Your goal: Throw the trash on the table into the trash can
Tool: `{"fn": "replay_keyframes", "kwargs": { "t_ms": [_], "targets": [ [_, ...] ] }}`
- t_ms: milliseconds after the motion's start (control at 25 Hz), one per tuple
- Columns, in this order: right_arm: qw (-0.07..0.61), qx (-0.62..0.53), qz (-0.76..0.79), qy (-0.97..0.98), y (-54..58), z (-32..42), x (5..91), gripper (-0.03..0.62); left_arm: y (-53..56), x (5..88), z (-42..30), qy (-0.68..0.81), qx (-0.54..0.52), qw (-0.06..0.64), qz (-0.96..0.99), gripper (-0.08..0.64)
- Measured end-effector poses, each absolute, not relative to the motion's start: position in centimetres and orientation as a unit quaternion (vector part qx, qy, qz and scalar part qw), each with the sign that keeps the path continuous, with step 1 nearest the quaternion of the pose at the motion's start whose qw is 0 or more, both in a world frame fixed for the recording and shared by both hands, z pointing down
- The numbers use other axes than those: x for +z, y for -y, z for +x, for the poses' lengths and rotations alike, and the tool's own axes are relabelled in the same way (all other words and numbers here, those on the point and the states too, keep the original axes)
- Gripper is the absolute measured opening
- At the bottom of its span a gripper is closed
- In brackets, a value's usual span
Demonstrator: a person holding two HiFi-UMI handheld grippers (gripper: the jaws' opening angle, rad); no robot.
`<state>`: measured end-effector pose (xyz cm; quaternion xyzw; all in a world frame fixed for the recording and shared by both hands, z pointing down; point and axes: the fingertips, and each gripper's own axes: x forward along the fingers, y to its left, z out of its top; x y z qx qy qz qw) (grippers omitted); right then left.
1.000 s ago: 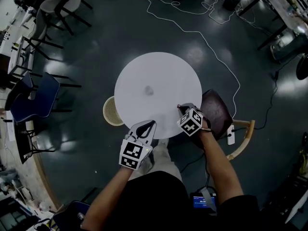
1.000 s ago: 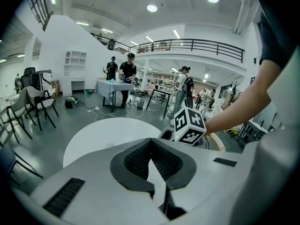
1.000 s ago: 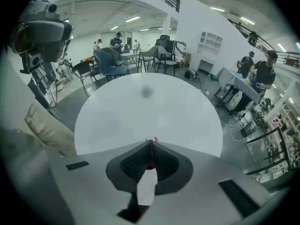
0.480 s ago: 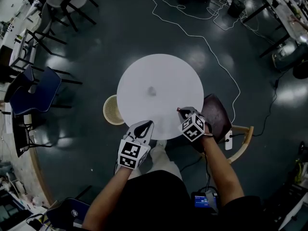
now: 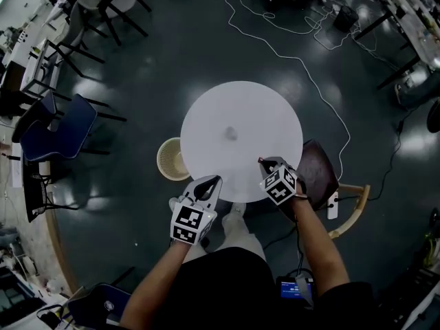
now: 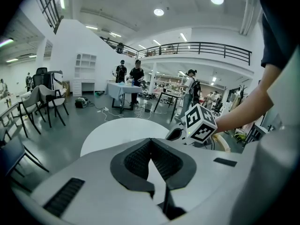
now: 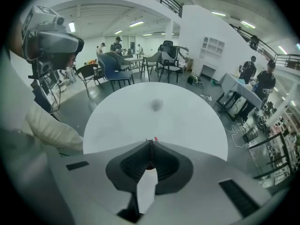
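One table (image 5: pixel 240 115) sits mid-frame in the head view, with one grey scrap (image 5: pixel 232 134) on it. One bin (image 5: pixel 170 158) stands at its lower left. There are two grippers below it, the left gripper (image 5: pixel 216 179) and the right gripper (image 5: pixel 262 162). One brown chair (image 5: pixel 317 170) is at right, one blue chair (image 5: pixel 65 130) at left, and one white cable (image 5: pixel 323 105) at upper right. At least three people (image 6: pixel 137 76) stand mid-frame in the left gripper view.
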<state>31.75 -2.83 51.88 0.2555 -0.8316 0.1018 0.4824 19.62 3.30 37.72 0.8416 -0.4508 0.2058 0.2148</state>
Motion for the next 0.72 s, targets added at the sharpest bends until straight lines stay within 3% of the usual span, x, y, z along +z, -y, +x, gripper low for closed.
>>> {"fn": "replay_keyframes", "kwargs": {
  "t_ms": [720],
  "targets": [
    [0.482,0.09,0.273,0.827,0.5,19.2,48.6,0.026,-4.9,37.6,5.7,0.466,0.197,0.2,0.839,0.014]
  ]
}}
